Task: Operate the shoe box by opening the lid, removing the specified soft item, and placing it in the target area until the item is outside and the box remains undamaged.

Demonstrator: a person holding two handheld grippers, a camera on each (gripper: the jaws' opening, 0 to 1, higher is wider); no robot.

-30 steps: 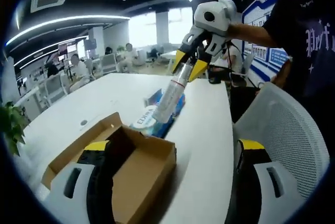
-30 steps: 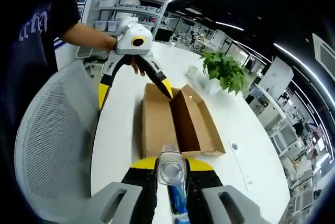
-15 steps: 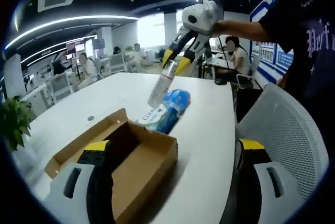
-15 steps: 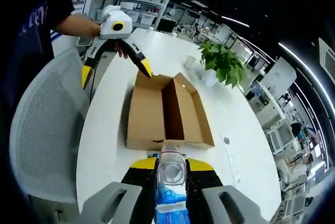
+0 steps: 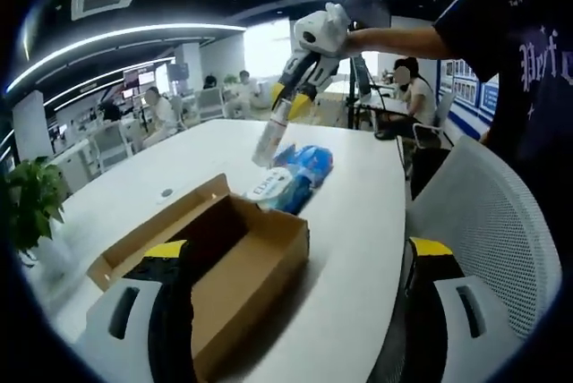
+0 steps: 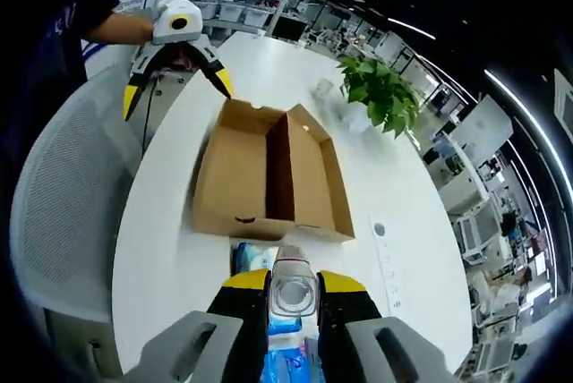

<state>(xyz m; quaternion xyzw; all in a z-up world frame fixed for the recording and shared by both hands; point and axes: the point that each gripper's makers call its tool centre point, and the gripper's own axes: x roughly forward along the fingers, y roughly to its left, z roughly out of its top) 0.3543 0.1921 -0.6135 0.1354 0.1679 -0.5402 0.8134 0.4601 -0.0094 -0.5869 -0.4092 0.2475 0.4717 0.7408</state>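
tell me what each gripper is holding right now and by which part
The right gripper is shut on the neck end of a blue soft pack, lifting it beyond the open shoe box. The left gripper is open, holding nothing.

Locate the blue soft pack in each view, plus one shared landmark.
Left gripper view: blue pack at centre, on the table beyond the box.
Right gripper view: pack at bottom centre, between this view's jaws.
Shared landmark: the potted plant.
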